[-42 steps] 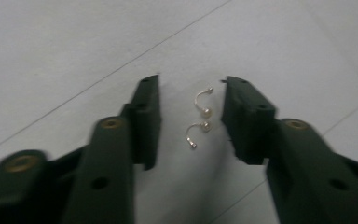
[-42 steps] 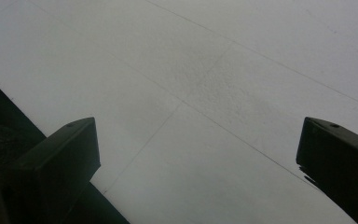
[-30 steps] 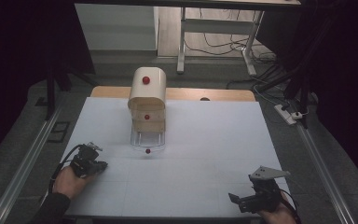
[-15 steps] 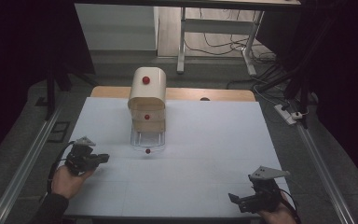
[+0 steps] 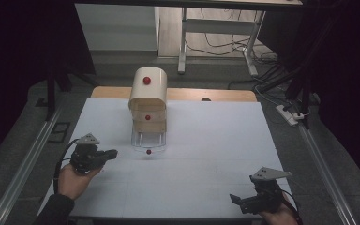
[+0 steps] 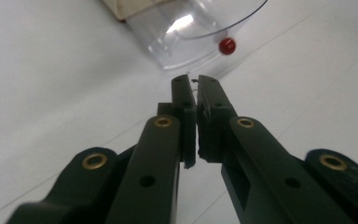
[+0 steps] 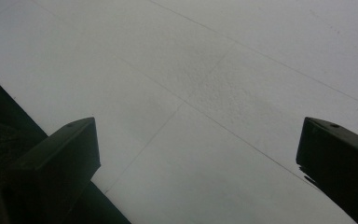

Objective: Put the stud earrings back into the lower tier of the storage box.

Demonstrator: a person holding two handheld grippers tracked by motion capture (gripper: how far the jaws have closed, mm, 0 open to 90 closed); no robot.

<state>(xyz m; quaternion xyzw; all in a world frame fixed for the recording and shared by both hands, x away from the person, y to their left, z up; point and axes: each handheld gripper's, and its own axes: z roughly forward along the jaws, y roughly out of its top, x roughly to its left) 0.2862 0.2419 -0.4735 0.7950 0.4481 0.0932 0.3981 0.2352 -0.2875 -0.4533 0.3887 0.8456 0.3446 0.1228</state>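
On the white table [image 5: 206,154], a cream wooden cabinet [image 5: 148,96] with red knobs is standing toward the far middle, its clear bottom drawer [image 5: 148,140] lying pulled out toward the person. Just beside that drawer's red knob [image 6: 227,45], the left gripper [image 5: 111,153] is pointing with its jaws clenched on nothing. Well apart, at the near right edge, the right gripper [image 5: 236,198] is resting with jaws spread wide.
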